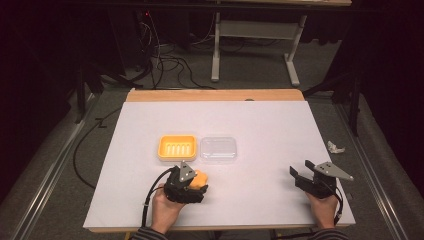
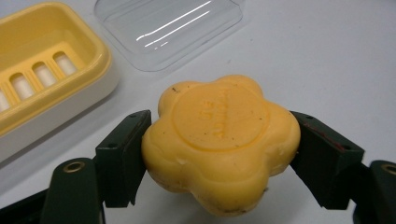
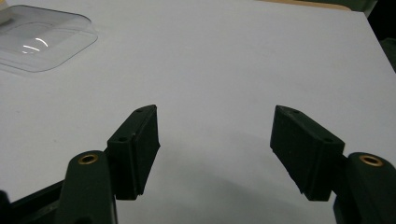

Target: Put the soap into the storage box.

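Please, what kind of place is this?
Probably a lab or recording room: a white-covered table on a dark floor with loose cables, and a person's left gripper holding a yellow soap.

A white worktop [image 1: 250,120] with a bare wooden strip along its far edge carries a yellow soap dish [image 1: 177,147] and a clear plastic lid [image 1: 218,149], side by side near its middle, the lid right of the dish.
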